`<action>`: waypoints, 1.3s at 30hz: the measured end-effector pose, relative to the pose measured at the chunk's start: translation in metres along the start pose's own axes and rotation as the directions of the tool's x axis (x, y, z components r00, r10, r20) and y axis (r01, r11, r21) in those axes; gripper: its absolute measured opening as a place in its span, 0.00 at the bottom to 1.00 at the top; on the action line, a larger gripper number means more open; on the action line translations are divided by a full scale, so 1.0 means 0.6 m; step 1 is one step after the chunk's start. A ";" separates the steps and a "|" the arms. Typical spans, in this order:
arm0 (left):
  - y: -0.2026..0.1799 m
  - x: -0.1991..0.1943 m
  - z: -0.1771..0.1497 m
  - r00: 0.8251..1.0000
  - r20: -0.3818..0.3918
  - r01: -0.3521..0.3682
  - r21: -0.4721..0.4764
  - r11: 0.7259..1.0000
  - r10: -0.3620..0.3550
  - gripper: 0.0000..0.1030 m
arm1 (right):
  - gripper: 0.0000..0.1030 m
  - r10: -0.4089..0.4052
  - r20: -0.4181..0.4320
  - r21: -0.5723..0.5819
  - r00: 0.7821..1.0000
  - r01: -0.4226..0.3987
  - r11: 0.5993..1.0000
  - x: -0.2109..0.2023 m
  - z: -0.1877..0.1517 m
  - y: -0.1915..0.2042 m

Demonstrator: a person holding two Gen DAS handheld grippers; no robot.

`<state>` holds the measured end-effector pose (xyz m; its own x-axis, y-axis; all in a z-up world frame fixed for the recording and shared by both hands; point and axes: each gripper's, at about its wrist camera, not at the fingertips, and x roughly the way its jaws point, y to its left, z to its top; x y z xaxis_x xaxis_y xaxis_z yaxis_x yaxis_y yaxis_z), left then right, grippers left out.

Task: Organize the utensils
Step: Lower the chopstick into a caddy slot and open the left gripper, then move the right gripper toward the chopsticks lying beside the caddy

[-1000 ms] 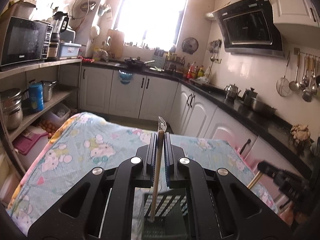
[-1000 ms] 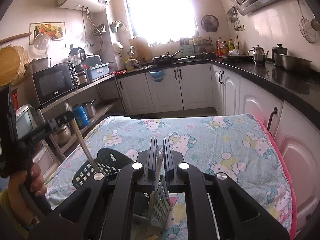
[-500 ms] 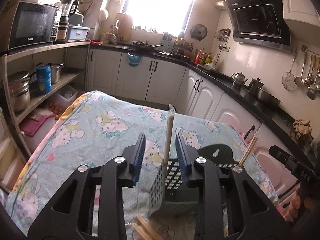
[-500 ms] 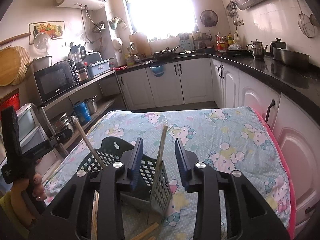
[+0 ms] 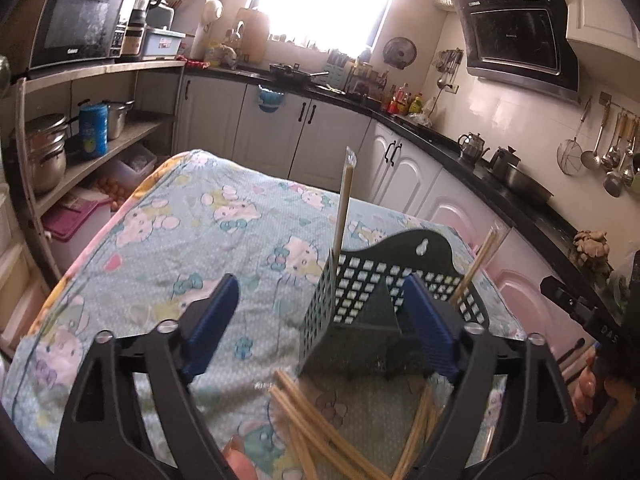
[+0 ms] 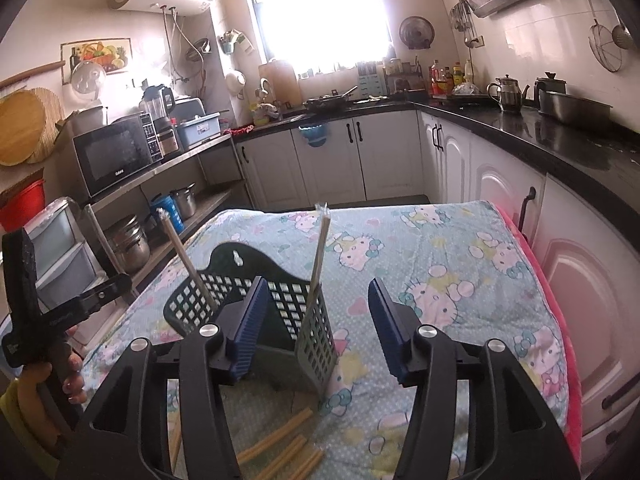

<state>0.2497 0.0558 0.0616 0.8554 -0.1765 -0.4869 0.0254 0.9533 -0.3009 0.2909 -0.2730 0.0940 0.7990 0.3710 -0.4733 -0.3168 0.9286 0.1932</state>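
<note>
A dark perforated utensil holder (image 5: 372, 304) (image 6: 280, 308) stands on the table. Two wrapped pairs of wooden chopsticks stand in it: one upright (image 5: 343, 204) (image 6: 319, 252) at a corner, one leaning (image 5: 476, 268) (image 6: 186, 260) at the other side. Several more wrapped chopsticks (image 5: 320, 436) (image 6: 280, 448) lie loose on the cloth in front of the holder. My left gripper (image 5: 326, 328) is open and empty, just short of the holder. My right gripper (image 6: 316, 328) is open and empty, its jaws either side of the holder's near corner.
The table wears a pale blue cartoon-cat cloth (image 5: 192, 240) (image 6: 460, 264). White cabinets under a black counter (image 6: 540, 132) run behind and along the right. A shelf with a microwave (image 5: 76, 24) and pots stands at the left. The other hand's gripper shows at each view's edge (image 6: 48, 312).
Both grippers opened and let go of their chopsticks, which now stand in the holder. Both have drawn back and their jaws have spread wider.
</note>
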 end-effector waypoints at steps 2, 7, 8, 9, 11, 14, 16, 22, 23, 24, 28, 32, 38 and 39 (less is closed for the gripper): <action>0.002 -0.008 -0.008 1.000 -0.005 0.003 -0.005 1.000 -0.003 0.82 | 0.51 0.000 -0.007 -0.003 1.000 0.000 1.000 -0.007 -0.009 0.001; 0.013 -0.026 -0.029 1.000 -0.026 0.004 -0.020 1.000 -0.004 0.85 | 0.52 -0.001 -0.031 -0.011 1.000 0.001 1.000 -0.018 -0.034 0.004; 0.015 -0.028 -0.032 1.000 -0.029 0.004 -0.023 1.000 -0.005 0.85 | 0.52 -0.002 -0.036 -0.013 0.999 0.001 1.000 -0.019 -0.038 0.006; 0.016 -0.032 -0.038 0.999 -0.032 0.002 -0.023 1.000 -0.003 0.85 | 0.52 0.000 -0.042 -0.015 0.999 0.000 1.000 -0.020 -0.044 0.007; 0.020 -0.036 -0.047 0.999 -0.036 -0.002 -0.025 1.000 0.001 0.86 | 0.52 0.002 -0.051 -0.016 0.999 -0.003 1.000 -0.023 -0.053 0.009; 0.031 -0.040 -0.064 0.998 -0.060 -0.004 -0.039 0.999 0.002 0.86 | 0.52 0.009 -0.069 -0.020 0.998 -0.010 1.000 -0.026 -0.070 0.014; 0.036 -0.041 -0.073 0.997 -0.072 -0.006 -0.040 0.999 0.003 0.86 | 0.53 0.012 -0.080 -0.026 0.997 -0.014 1.000 -0.027 -0.081 0.018; 0.049 -0.038 -0.104 0.993 -0.122 -0.009 -0.065 0.998 0.001 0.86 | 0.53 0.020 -0.117 -0.044 0.993 -0.025 0.999 -0.026 -0.111 0.034; 0.051 -0.039 -0.110 0.991 -0.130 -0.009 -0.067 0.998 0.001 0.86 | 0.53 0.022 -0.125 -0.046 0.992 -0.028 0.999 -0.025 -0.117 0.036; 0.051 -0.039 -0.114 0.991 -0.135 -0.010 -0.066 0.998 0.001 0.86 | 0.53 0.024 -0.131 -0.047 0.991 -0.031 0.998 -0.024 -0.121 0.038; 0.048 -0.040 -0.131 0.988 -0.156 -0.008 -0.056 0.998 -0.001 0.86 | 0.53 0.031 -0.158 -0.049 0.987 -0.040 0.998 -0.018 -0.141 0.041; 0.044 -0.038 -0.147 0.984 -0.181 -0.006 -0.042 0.999 -0.002 0.86 | 0.53 0.037 -0.182 -0.049 0.983 -0.046 0.998 -0.012 -0.154 0.044; 0.040 -0.028 -0.169 0.974 -0.229 -0.002 -0.032 0.999 -0.005 0.86 | 0.53 0.046 -0.222 -0.056 0.974 -0.059 0.997 0.002 -0.174 0.048; 0.039 -0.025 -0.173 0.970 -0.242 0.000 -0.029 1.000 -0.007 0.86 | 0.53 0.047 -0.232 -0.057 0.972 -0.062 0.996 0.007 -0.177 0.049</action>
<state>0.1840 0.0554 -0.0232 0.7045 -0.2374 -0.6688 0.0107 0.9458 -0.3245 0.2304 -0.2439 0.0064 0.6427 0.4052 -0.6502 -0.3944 0.9026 0.1727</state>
